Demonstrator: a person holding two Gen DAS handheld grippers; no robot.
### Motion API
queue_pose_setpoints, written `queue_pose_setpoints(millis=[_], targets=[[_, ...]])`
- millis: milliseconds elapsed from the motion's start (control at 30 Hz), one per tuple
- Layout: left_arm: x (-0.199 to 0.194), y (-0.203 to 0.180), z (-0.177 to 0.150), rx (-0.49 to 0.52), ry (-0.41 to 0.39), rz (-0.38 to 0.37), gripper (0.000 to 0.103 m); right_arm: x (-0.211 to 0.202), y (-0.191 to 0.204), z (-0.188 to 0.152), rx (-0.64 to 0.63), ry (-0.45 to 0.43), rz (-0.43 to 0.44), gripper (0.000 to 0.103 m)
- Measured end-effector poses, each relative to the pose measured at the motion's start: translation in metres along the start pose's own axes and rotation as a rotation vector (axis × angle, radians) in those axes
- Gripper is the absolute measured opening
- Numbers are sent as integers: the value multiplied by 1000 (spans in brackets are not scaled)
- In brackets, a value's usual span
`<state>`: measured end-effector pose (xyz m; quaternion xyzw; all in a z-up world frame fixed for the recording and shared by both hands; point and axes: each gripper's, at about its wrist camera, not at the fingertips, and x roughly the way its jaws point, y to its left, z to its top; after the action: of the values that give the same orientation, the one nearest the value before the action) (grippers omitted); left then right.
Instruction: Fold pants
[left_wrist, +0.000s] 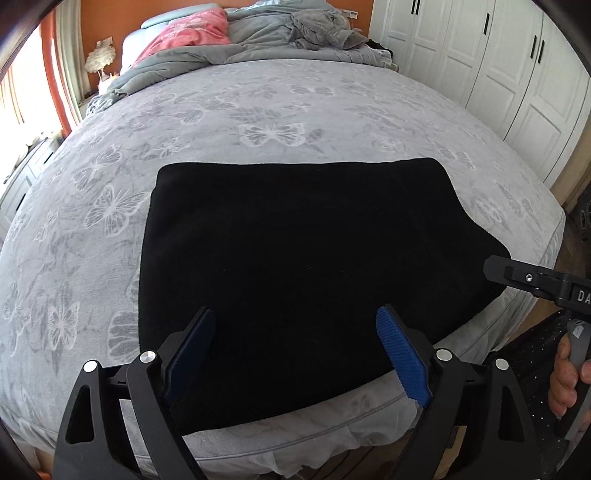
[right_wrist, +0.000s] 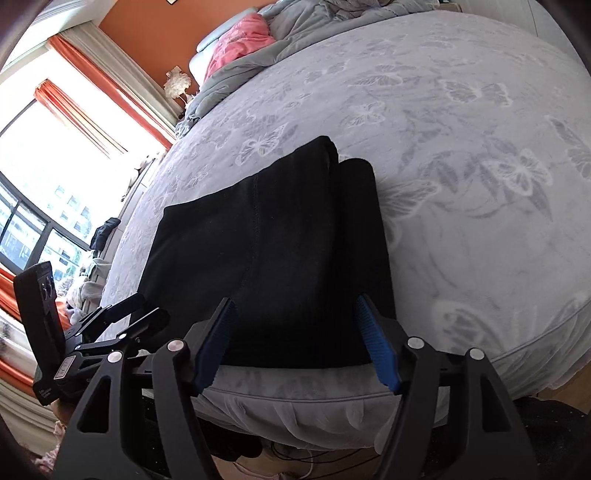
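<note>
Between your left tongs (left_wrist: 295, 354) and right tongs (right_wrist: 295, 339), both spread and empty, the folded pants (left_wrist: 295, 258) may slide off the bed (left_wrist: 258, 110) edge if nudged

The folded black pants (left_wrist: 295, 258) before me are matt, soft cloth with a stitched seam. They lie on my bed's pale grey, velvety butterfly-print cover (left_wrist: 258, 110). My left gripper (left_wrist: 295, 354) and right gripper (right_wrist: 295, 343) are matt black plastic, with ribbed blue rubbery pads (left_wrist: 400, 354) and shiny metal pins (left_wrist: 442, 355).
</note>
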<state>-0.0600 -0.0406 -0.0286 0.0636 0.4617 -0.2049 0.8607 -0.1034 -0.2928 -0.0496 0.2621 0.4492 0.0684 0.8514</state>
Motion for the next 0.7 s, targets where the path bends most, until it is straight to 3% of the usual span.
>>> queue_pose_setpoints(millis=[33,67,100,133,233,333,500,600,700], targets=[[-3,7,1,-28,-5,-6,86,3,-1,1,9,-1,8,60],[-6,15,2,-61,-10,-6,86,5,1,1,1,0,15,33],[-9,25,3,-99,-16,-4,86,9,3,3,-6,14,12,23],[-13,36,3,-138,-21,1,86,11,4,4,-10,25,13,21],[-27,70,2,-234,-49,45,86,8,21,9,-42,30,37,15],[-49,104,-1,-312,-95,122,86,-3,61,24,-52,8,178,15],[-79,170,-15,-456,-136,299,86,23,186,40,-219,69,358,15],[-98,215,-30,-584,-156,343,86,60,261,28,-314,140,420,15],[-119,245,-46,-668,-187,439,86,97,325,6,-367,227,482,15]])
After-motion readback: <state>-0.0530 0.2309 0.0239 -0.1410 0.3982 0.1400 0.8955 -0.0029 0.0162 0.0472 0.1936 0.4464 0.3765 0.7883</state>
